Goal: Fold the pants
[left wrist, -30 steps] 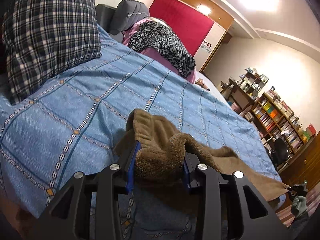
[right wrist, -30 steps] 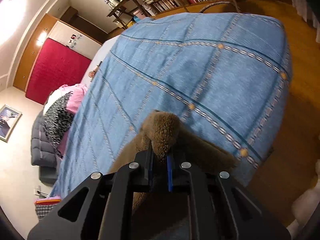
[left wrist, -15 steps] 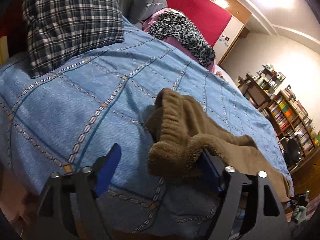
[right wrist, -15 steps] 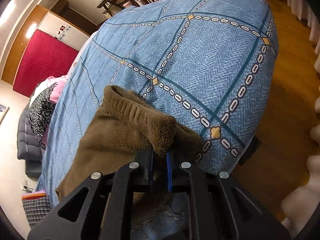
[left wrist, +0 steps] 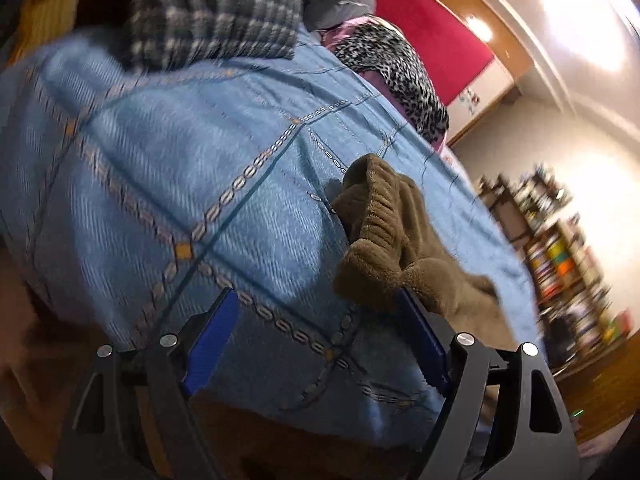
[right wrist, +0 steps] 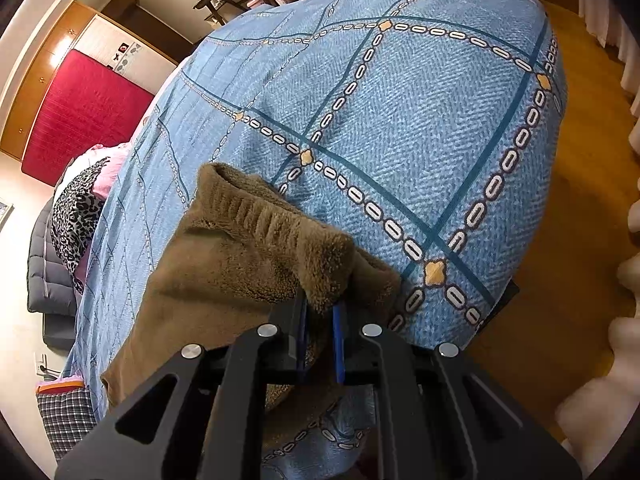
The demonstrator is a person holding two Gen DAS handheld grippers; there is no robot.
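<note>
Pants (right wrist: 224,276), brown and fleecy, lie stretched along the blue quilt (right wrist: 420,120) near the bed's edge, and the two grippers are treating them very differently. Right gripper (right wrist: 320,340): jaws narrow, clamped on a tuft of the ribbed cuff or waistband end, with the bunched fabric rising from its tips toward eleven o'clock in the right wrist view. Left gripper (left wrist: 316,336): jaws spread wide, blue pads well apart, gripping nothing. In the left wrist view the other gathered end of the pants (left wrist: 384,240) sits at about two o'clock from the tips, draped against the right-hand pad but not pinched. That view is blurred, so finer contact is hard to call.

My read on the step: the garment is laid out and flattened along its length, one end released, the other still gripped. No fold across the length shows yet, so the task looks early to midway.

Next move, as I judge it, calls for the left gripper to close on its ribbed end again or take a fresh hold, then for both ends to be carried together so the pants double over evenly. Thick pile means a deep bite is wanted, or it slips.

Background, quickly: plaid pillow (left wrist: 216,12) at twelve o'clock in the left view, leopard-print throw (left wrist: 392,76) at one, bookshelves (left wrist: 560,248) at three.
</note>
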